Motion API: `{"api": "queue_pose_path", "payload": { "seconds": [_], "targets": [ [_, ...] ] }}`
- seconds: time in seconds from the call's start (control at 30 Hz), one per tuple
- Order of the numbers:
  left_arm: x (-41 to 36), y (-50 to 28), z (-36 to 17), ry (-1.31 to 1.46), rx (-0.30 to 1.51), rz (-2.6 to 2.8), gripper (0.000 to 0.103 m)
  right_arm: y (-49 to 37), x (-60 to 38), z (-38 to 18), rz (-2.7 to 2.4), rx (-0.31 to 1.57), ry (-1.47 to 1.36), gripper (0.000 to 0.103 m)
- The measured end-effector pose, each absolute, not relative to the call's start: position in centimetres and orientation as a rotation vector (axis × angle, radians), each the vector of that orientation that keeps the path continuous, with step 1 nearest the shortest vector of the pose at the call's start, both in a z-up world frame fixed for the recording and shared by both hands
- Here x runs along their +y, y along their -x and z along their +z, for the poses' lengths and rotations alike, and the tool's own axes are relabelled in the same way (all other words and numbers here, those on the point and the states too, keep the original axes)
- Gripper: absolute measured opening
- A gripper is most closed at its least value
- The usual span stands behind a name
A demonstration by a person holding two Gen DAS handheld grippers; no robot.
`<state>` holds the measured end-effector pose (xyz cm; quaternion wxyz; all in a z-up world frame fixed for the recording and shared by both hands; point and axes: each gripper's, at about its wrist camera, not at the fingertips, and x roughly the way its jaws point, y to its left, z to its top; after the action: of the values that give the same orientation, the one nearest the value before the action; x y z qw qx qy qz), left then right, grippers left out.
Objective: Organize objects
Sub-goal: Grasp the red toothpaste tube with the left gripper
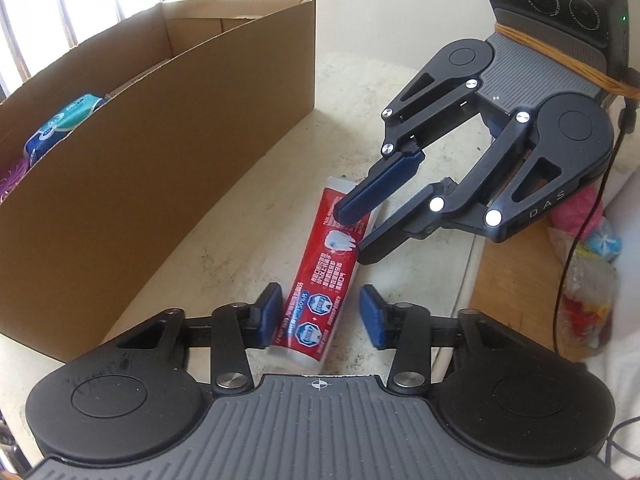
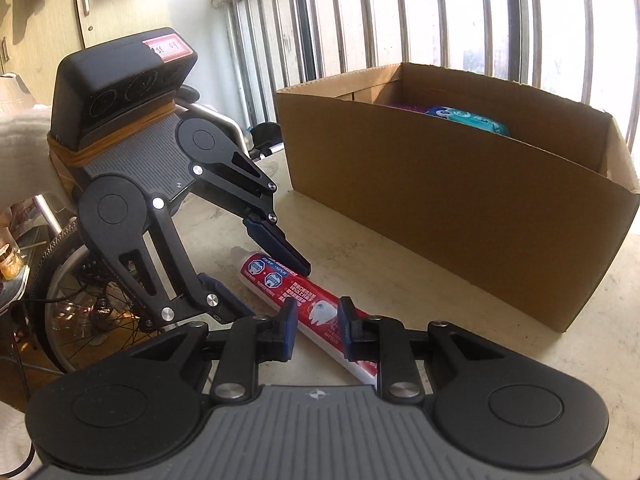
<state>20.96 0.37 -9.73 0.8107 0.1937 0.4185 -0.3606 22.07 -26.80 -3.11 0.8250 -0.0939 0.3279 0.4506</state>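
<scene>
A red and white toothpaste tube (image 1: 320, 272) lies flat on the stained white table (image 1: 360, 92), just right of the open cardboard box (image 1: 160, 140). My left gripper (image 1: 320, 296) straddles the tube's near end. Its left pad is against the tube's edge and a gap shows at the right pad, so it is open. From the upper right comes my right gripper (image 1: 353, 237), shut on the tube's far part. In the right wrist view the right gripper (image 2: 317, 306) pinches the tube (image 2: 280, 284), with the left gripper (image 2: 276, 291) astride the other end.
The box (image 2: 460, 208) holds a teal and blue pack (image 2: 468, 118) and a purple item (image 1: 12, 176). A plastic bag of coloured things (image 1: 588, 280) lies off the table's right edge. A bicycle wheel (image 2: 88, 312) stands beyond the table; window bars (image 2: 360, 20) rise behind the box.
</scene>
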Motion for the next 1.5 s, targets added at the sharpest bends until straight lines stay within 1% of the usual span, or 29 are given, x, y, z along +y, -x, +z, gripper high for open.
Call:
{"api": "queue_pose_path", "payload": {
  "seconds": [0.03,0.1,0.27,0.3,0.4,0.43,0.57,0.63,0.87,0.93,0.97,1.07,1.1,1.23,1.5],
  "targets": [
    [0.1,-20.9,-9.6,-0.421,0.907,-0.771,0.029,-22.1,-26.8,-3.2,0.956,0.698,0.202,0.024],
    [-0.3,-20.6,-9.5,-0.444,0.919,-0.765,0.028,-22.1,-27.0,-3.4,0.954,0.694,0.199,0.024],
    [-0.5,-19.7,-9.4,-0.475,0.917,-0.761,0.027,-22.2,-27.7,-3.5,0.958,0.707,0.159,0.026],
    [-0.5,-19.4,-9.5,-0.488,0.907,-0.761,0.027,-22.3,-27.9,-3.4,0.948,0.715,0.157,0.031],
    [-2.0,-18.3,-9.3,-0.563,0.865,-0.736,0.026,-22.0,-28.3,-3.2,0.955,0.704,0.151,0.057],
    [-2.4,-17.9,-9.3,-0.588,0.855,-0.724,0.026,-21.9,-28.4,-3.1,0.96,0.698,0.153,0.058],
    [-3.9,-15.7,-9.6,-0.74,0.78,-0.703,0.025,-21.8,-28.4,-2.8,0.962,0.686,0.202,0.06],
    [-4.4,-14.8,-9.8,-0.78,0.757,-0.686,0.024,-21.8,-28.1,-2.8,0.949,0.669,0.253,0.064],
    [-5.2,-12.2,-10.6,-0.916,0.664,-0.673,0.024,-21.2,-27.4,-3.3,0.944,0.618,0.383,0.069],
    [-4.9,-12.2,-10.7,-0.94,0.648,-0.688,0.024,-20.9,-26.9,-3.5,0.947,0.603,0.437,0.073],
    [-5.1,-11.9,-10.8,-0.967,0.631,-0.689,0.024,-20.7,-26.7,-3.7,0.947,0.595,0.458,0.073],
    [-5.6,-10.8,-11.6,-1.075,0.575,-0.669,0.023,-21.2,-26.6,-3.9,0.967,0.626,0.445,0.074],
    [-5.6,-10.7,-11.6,-1.075,0.574,-0.666,0.022,-21.7,-27.0,-3.9,0.972,0.639,0.402,0.076],
    [-5.3,-10.4,-11.6,-1.074,0.571,-0.68,0.022,-22.2,-27.0,-3.6,0.957,0.63,0.403,0.076],
    [-5.0,-11.1,-11.3,-1.068,0.588,-0.732,0.022,-20.6,-24.0,-4.0,0.945,0.53,0.688,0.077]
  ]
}}
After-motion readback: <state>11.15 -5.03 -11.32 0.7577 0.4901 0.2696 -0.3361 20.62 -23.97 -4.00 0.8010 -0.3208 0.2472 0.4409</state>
